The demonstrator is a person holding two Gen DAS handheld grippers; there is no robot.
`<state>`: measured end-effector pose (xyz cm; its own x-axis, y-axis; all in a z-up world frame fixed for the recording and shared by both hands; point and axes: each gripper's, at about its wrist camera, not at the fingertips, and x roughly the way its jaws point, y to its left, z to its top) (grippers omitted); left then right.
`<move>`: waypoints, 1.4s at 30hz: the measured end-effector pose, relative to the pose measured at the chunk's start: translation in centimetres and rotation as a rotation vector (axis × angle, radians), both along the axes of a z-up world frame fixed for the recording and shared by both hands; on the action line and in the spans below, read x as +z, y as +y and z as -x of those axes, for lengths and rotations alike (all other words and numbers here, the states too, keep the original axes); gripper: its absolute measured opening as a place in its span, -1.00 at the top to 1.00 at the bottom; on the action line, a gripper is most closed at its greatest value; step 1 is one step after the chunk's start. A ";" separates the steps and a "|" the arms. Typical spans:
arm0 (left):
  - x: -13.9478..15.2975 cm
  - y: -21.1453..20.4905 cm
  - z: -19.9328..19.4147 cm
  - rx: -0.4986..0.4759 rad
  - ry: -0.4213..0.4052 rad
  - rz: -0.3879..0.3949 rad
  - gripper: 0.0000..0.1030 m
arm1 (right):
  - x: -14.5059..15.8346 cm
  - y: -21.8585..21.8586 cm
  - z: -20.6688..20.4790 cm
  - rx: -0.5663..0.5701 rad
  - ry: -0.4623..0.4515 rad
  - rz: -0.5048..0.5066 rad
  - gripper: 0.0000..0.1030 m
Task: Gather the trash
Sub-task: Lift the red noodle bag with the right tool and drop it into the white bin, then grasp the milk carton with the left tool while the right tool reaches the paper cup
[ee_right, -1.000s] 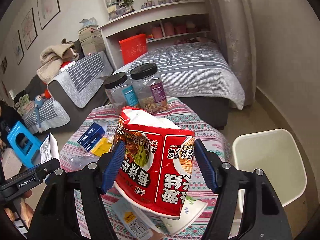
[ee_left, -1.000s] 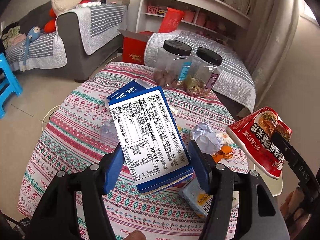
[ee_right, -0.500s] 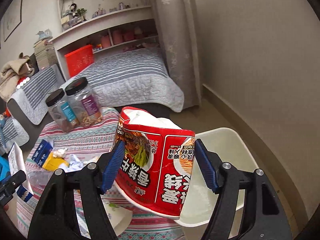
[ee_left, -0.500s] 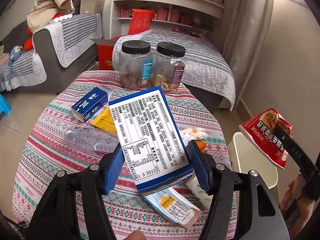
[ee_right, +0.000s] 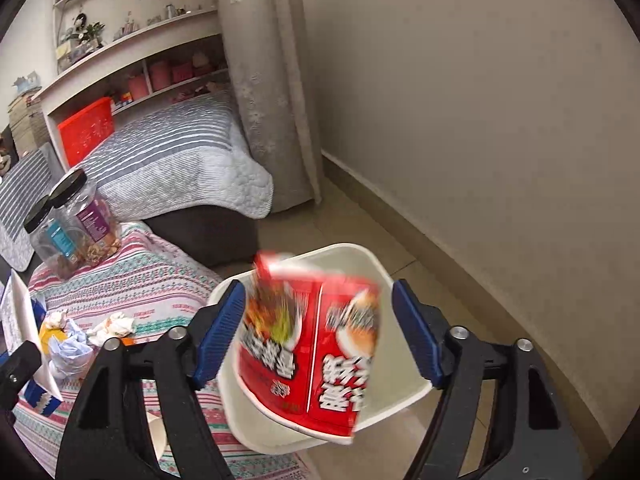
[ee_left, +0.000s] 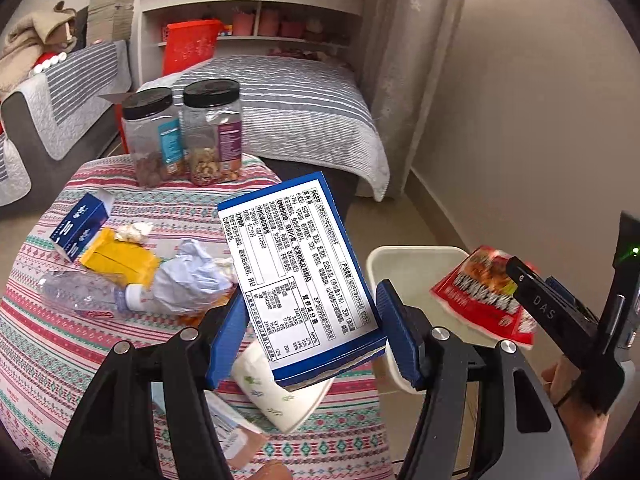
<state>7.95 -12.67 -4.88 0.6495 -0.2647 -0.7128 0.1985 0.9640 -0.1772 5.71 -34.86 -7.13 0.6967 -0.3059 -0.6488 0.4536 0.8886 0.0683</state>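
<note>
Between the blue pads of my right gripper (ee_right: 318, 340) hung the red noodle cup (ee_right: 310, 354), blurred and clear of both pads; the jaws had just been opening and stood apart, gaps showing on either side of the cup. Directly behind it, from about 6 to 12 o'clock of the cup, sat the white bin (ee_right: 380, 272) on the floor, its mouth open beneath the cup.

At 9 o'clock in the right wrist view lay the table with its striped patterned cloth (ee_right: 132, 280), crumpled tissues (ee_right: 116, 324) on it, and farther off at 10 o'clock the two black-lidded jars (ee_right: 76, 224).

My left gripper (ee_left: 312, 336) was clamped on the blue and white box (ee_left: 298, 276), both pads pressing its long edges, the box tilted with its printed label facing me. At 3 o'clock from it, the same bin (ee_left: 404, 264) stood just beside the table edge, and the cup (ee_left: 480, 296) showed over it next to the right gripper's black finger.

At 9 o'clock of the box, still on the cloth, were a crushed clear bottle (ee_left: 84, 292), a yellow packet (ee_left: 120, 260), a wad of pale paper (ee_left: 192, 276) and a small blue carton (ee_left: 80, 224). Beyond them, at 11 o'clock, stood the jars (ee_left: 180, 132), and past those the grey striped bed (ee_left: 304, 116).
</note>
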 end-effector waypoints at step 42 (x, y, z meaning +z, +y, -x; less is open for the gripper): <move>-0.4 -7.0 0.0 -0.032 -0.063 -0.120 -0.69 | 0.3 -2.5 6.3 -0.161 -0.033 0.110 -0.87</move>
<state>7.95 -19.70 -5.33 0.6865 -0.2015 -0.6987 0.2370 0.9704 -0.0469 -0.58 -37.31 -6.83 0.6532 -0.4830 -0.5831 0.5899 0.8074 -0.0080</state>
